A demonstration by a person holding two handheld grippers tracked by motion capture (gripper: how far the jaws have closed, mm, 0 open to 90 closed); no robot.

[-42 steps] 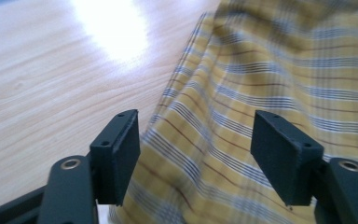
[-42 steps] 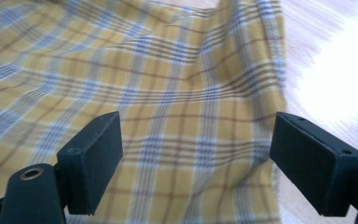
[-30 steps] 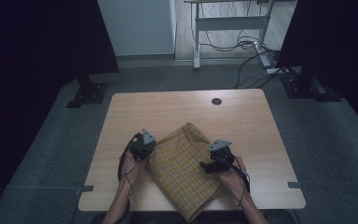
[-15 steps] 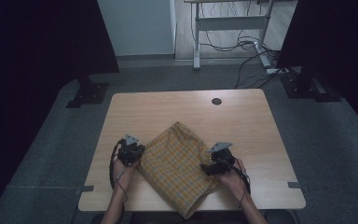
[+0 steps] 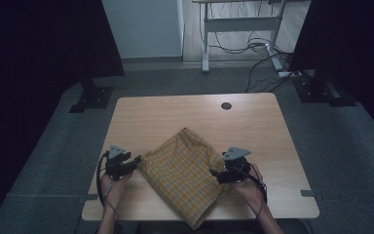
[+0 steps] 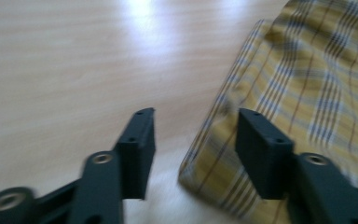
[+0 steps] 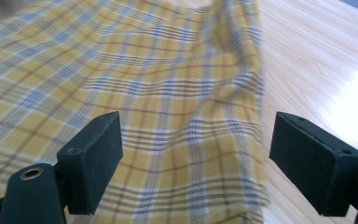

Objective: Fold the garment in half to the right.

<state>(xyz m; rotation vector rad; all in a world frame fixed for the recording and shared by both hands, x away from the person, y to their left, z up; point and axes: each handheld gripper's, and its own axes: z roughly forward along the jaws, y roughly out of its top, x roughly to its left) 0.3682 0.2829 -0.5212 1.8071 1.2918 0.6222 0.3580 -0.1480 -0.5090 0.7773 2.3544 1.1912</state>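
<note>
A yellow plaid cloth (image 5: 185,173) lies spread on the wooden table (image 5: 175,117), its near corner hanging over the front edge. My left gripper (image 5: 135,161) sits at the cloth's left corner. Its jaws have just been opening, and in the left gripper view the left gripper (image 6: 193,116) stands open. The cloth's (image 6: 307,70) corner edge lies loose by the right jaw and is not pinched. My right gripper (image 5: 215,173) hovers at the cloth's right side. The right gripper (image 7: 196,119) is open wide over the cloth (image 7: 121,70), close to its right edge.
A round cable hole (image 5: 226,105) sits near the table's far edge. Behind the table are a desk frame (image 5: 205,44) with cables on the floor, and black stands (image 5: 91,95) at both far corners. The person's hands come in over the table's front edge.
My left gripper moved left and toward the front edge, drawing the cloth's left corner out flat, then opened and let it go. The right gripper stayed about where it was.
</note>
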